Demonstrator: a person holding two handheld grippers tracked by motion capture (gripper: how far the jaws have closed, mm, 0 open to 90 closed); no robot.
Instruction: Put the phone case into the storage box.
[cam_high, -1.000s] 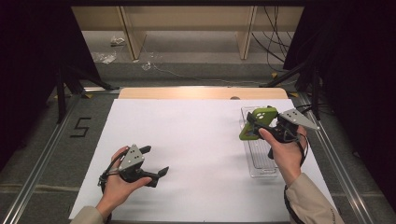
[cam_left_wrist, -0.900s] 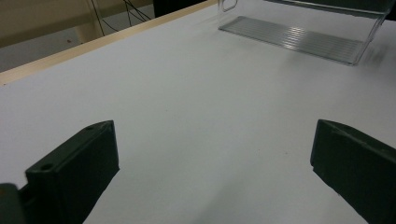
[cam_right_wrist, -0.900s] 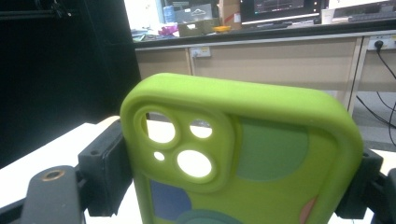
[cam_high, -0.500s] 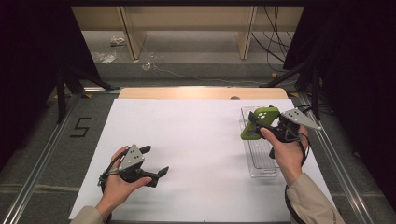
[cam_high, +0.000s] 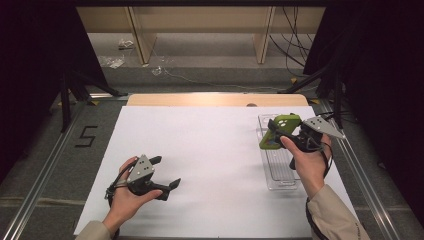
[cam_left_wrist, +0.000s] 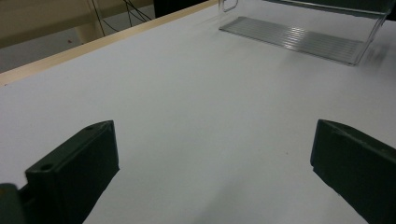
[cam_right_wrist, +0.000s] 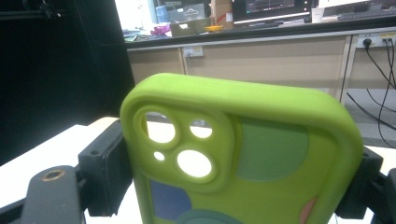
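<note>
Phone case, green, sits between the jaws of the right gripper in the high view, lifted above the clear tray, which lies on the white sheet at about 3 o'clock of the table. The tray's long axis runs from 12 to 6 o'clock, while the case's long axis goes about from 1 to 7 o'clock, so it is slightly turned against the tray. In my judgement the coming move depends on this: the case must come down and align with the tray just under it. The right hand is the nearer one; the left gripper rests well apart at about 8 o'clock, with its jaws spread and nothing between them.

In the left gripper view the two black jaws stand wide over the bare sheet, and the tray appears at 1 o'clock, empty, with a ribbed floor. This inside of the tray is not so clear from above.

In the right gripper view the jaws press on both long edges of the case, whose camera cut-outs point up at 11 o'clock. Here the pinch is plain, but the tray below is hidden.
</note>
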